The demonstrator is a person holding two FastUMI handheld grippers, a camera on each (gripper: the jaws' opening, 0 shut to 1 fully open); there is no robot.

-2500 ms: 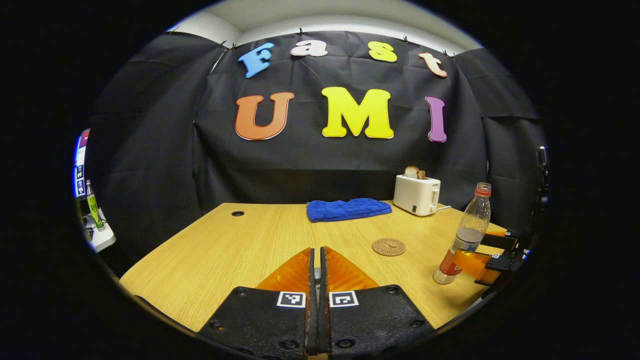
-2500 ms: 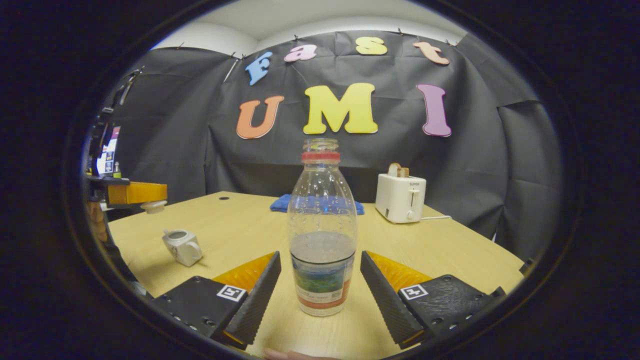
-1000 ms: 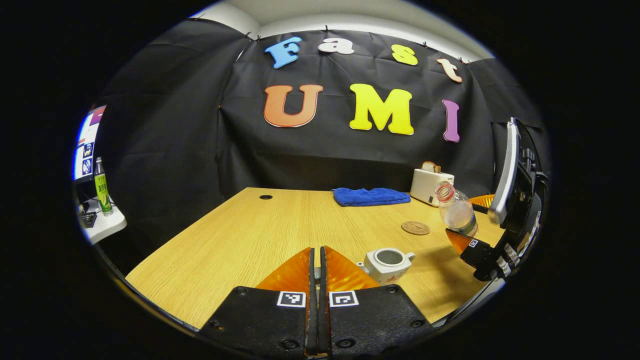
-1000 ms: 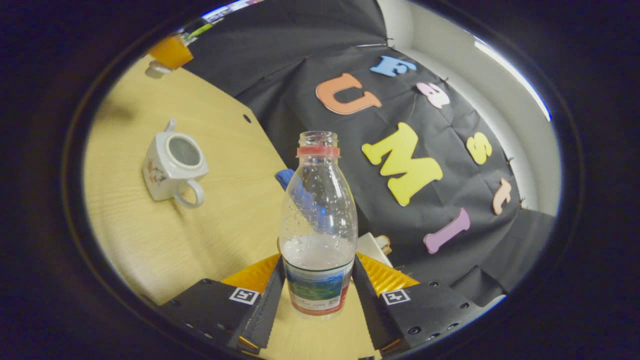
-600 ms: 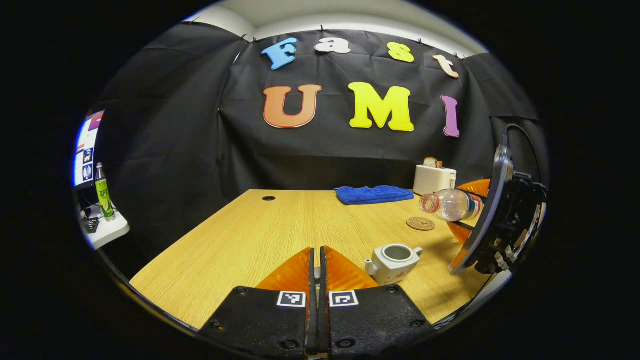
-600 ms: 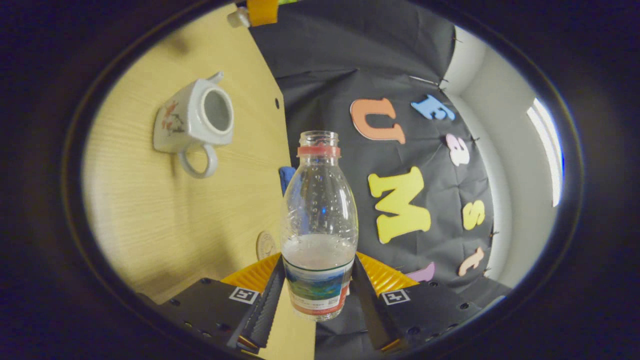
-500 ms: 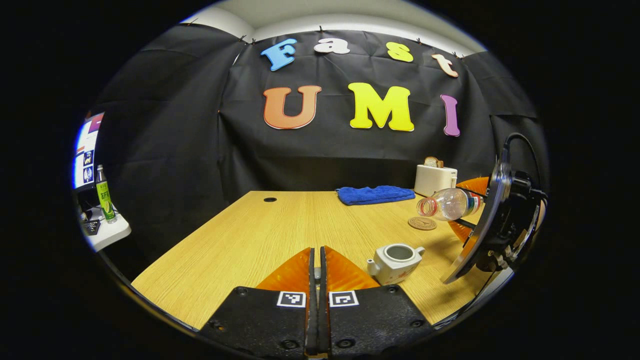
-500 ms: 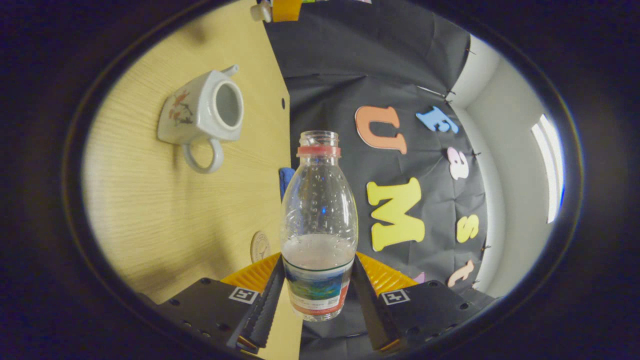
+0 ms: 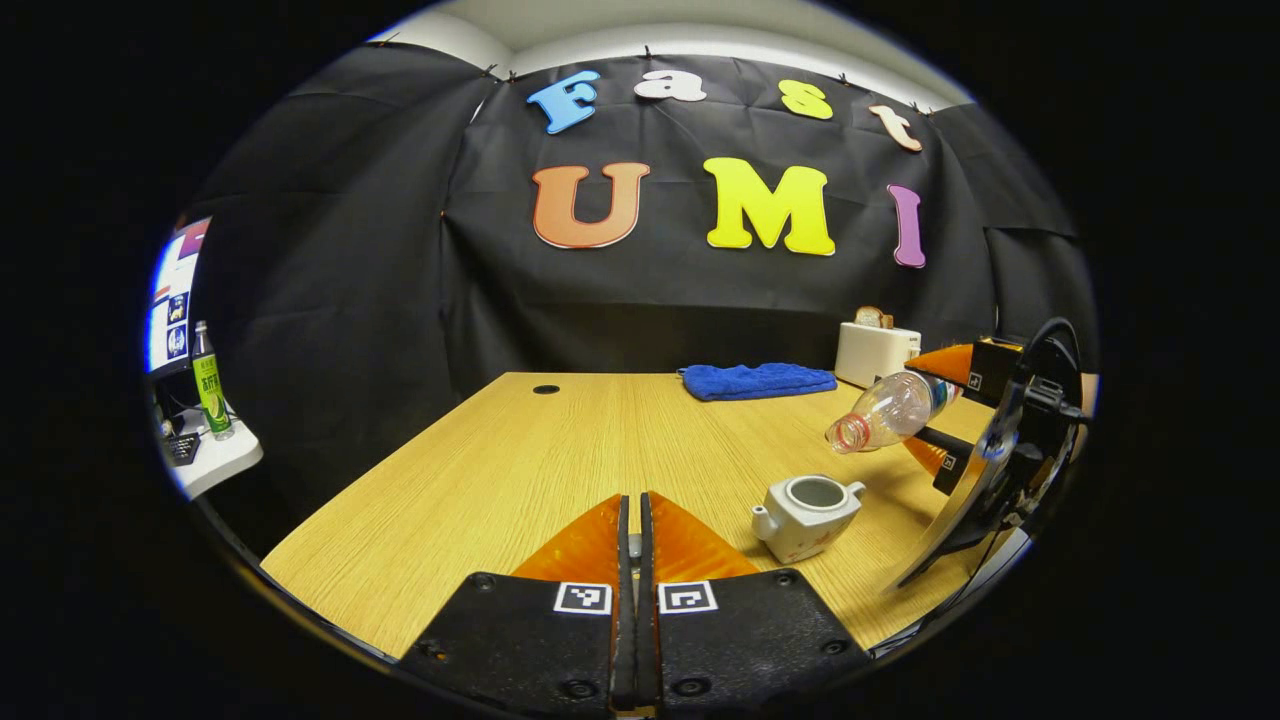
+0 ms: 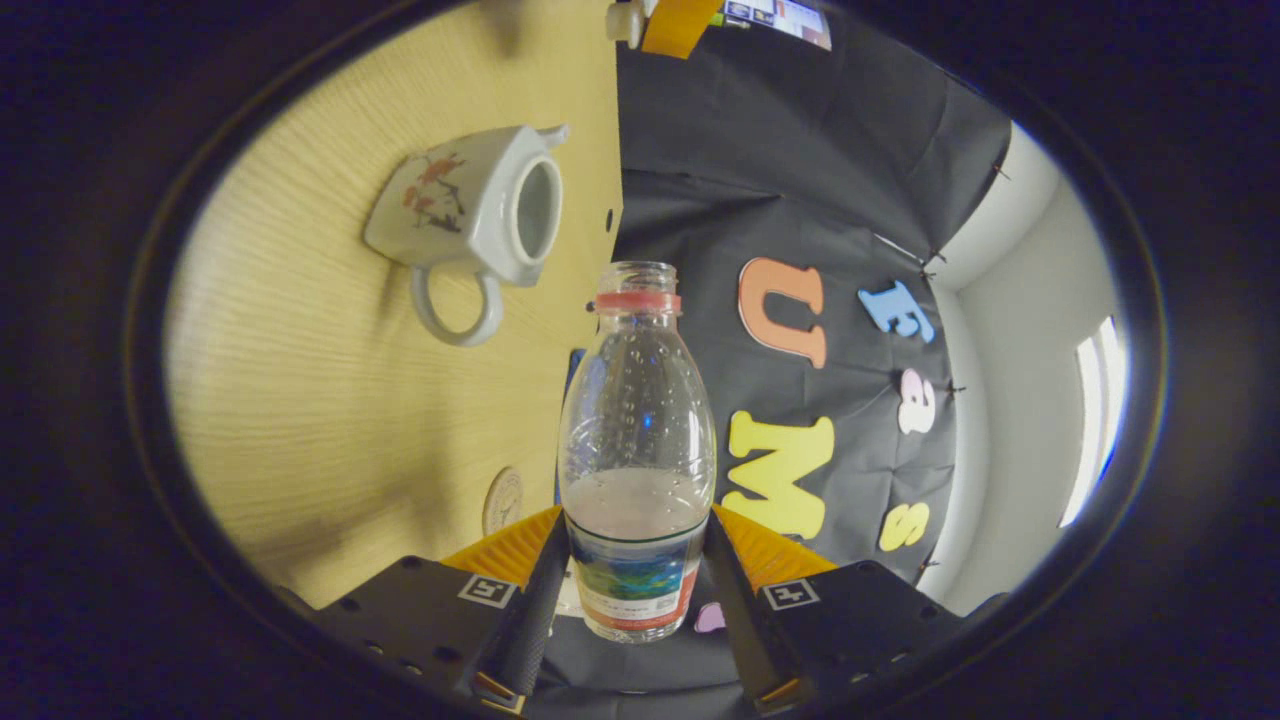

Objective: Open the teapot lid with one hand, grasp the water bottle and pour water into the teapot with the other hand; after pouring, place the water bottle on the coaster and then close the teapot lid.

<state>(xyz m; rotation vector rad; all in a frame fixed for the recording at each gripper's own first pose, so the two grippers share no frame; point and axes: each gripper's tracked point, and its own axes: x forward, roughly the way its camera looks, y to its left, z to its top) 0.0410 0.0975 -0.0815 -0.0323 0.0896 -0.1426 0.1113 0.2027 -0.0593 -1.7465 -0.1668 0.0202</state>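
**Water bottle tipped over the open teapot**

In the right gripper view, the right gripper (image 10: pixel 635 590) is clenched on the water bottle (image 10: pixel 637 450): both fingers press against the labelled lower part, one on each side. The whole view is rolled to the side, so the gripper is turned strongly from upright. The bottle has no cap, and its open mouth is seen just beside the teapot (image 10: pixel 475 215).

In the left gripper view, the same bottle (image 9: pixel 885 412) is seen at the right, held in the air by the right gripper (image 9: pixel 945 415). It lies almost horizontal, with the mouth pointed down and to the left, a little above the teapot (image 9: pixel 808 503) and apart from it. Whether water is leaving the mouth cannot be told.

The teapot stands upright on the wooden table (image 9: pixel 520 470), lid off, its round opening uncovered. The lid (image 10: pixel 624 20) is seen at the top edge of the right gripper view, under the tip of the left gripper — how it is held there is too small to tell. In the left gripper view, the left gripper (image 9: pixel 630 545) is seen closed, finger against finger, with a small pale piece in the slit between them; it is held level above the near part of the table.

The coaster (image 10: pixel 502 501) lies flat on the table, near the bottle's base in the right gripper view. At the far side of the table a blue towel (image 9: pixel 757 380) and a white toaster (image 9: pixel 876 352) are seen.
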